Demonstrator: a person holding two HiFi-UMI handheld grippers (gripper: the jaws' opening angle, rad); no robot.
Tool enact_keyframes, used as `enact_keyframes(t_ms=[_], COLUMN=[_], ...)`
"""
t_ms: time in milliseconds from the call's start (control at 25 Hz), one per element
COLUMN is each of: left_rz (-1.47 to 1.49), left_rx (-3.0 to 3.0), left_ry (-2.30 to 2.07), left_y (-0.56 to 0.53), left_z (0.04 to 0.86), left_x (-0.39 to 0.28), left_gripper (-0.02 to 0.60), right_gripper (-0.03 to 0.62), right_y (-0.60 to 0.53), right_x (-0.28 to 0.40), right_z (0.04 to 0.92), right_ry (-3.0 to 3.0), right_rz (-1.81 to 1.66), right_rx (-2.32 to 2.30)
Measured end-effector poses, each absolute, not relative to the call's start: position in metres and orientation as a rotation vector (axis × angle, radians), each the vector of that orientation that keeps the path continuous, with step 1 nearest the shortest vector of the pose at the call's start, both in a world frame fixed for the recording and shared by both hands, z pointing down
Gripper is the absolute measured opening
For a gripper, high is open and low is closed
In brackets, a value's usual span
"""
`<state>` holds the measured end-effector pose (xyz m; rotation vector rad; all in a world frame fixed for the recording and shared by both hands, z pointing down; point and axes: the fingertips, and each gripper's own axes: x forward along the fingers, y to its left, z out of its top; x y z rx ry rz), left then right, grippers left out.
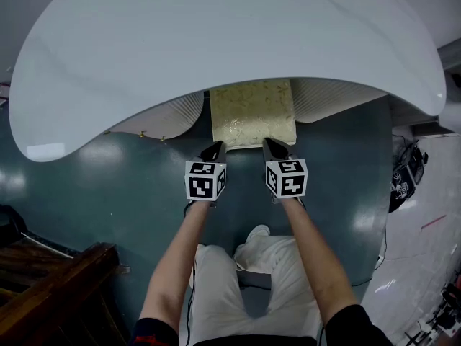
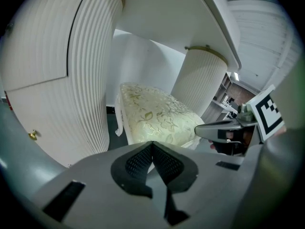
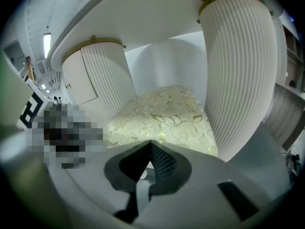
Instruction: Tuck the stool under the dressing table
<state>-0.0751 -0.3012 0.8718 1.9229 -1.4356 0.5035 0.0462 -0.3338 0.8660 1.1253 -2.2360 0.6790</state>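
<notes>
The stool [image 1: 252, 114] has a cream cushion with a gold floral pattern and sits mostly beneath the white dressing table top [image 1: 216, 42], its near edge showing. My left gripper [image 1: 214, 150] and right gripper [image 1: 276, 148] are both shut, tips at that near edge, side by side. In the left gripper view the cushion [image 2: 157, 118] lies just past the closed left gripper [image 2: 152, 143], between two fluted pedestals. In the right gripper view the cushion [image 3: 167, 118] fills the gap ahead of the closed right gripper [image 3: 150, 142].
Fluted white pedestals [image 2: 90, 70] [image 3: 238, 70] flank the stool closely. The floor is a dark teal platform [image 1: 122, 186]. Dark wooden furniture [image 1: 50, 287] stands at the lower left, and black gear [image 1: 403, 179] lies at the right. The person's legs are below the grippers.
</notes>
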Motion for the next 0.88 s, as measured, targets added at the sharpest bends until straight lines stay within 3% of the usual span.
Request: enact_keyframes(t_ms=[440,880], left_rz=[0.572,0.581], left_rx=[1.972,2.019], left_ry=[-1.402,-1.378], left_y=[-0.264,-0.237], left_z=[0.832,0.729], left_x=[-0.065,-0.07], left_gripper=[0.015,0.015], right_gripper=[0.008,0.008], right_y=[-0.291,-0.264], right_x=[0.051,0.042], right_z=[0.828,0.725], right_ry=[-2.224,-2.258], right_rz=[0.719,0.756], right_rx=[1.118,1.161])
